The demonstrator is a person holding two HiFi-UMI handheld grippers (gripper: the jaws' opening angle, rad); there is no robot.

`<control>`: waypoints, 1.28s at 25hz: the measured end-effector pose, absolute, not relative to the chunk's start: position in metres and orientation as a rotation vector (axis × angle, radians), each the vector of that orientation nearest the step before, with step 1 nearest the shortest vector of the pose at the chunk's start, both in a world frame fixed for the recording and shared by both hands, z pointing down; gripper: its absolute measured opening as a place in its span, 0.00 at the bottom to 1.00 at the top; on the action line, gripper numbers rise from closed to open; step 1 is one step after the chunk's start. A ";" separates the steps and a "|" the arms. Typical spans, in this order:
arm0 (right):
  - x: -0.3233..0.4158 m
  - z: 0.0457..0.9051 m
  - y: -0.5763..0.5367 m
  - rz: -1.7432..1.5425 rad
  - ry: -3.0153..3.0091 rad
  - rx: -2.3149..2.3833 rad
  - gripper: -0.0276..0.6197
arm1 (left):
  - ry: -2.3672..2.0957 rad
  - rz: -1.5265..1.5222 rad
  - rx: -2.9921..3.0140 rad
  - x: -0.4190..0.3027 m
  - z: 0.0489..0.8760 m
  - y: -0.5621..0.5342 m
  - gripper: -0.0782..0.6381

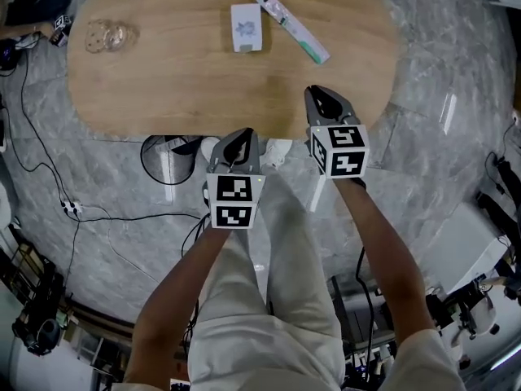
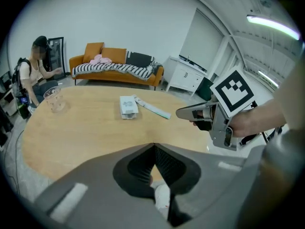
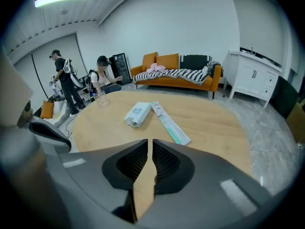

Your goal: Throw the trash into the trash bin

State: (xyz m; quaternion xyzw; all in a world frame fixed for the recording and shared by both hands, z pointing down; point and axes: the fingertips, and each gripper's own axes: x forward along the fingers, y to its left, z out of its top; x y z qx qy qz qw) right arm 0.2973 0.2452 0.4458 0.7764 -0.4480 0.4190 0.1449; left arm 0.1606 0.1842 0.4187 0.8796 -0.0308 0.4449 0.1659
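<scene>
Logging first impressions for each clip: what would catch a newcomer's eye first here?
The two grippers with black-and-white marker cubes, left gripper and right gripper, hover at the near edge of the oval wooden table. Across it lie a white packet and a long white-and-green pack side by side, with a clear plastic piece at the left end.

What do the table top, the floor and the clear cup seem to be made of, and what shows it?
Table top: wood or wood-look laminate, matte; pale grain.
Floor: polished marble-look stone or tile; grey veins, glare.
Clear cup: probably thin plastic; see-through, dimpled.
</scene>
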 end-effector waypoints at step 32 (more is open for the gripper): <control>0.378 0.545 0.249 0.992 -1.448 1.756 0.32 | -0.194 1.310 2.449 0.229 0.444 0.228 0.11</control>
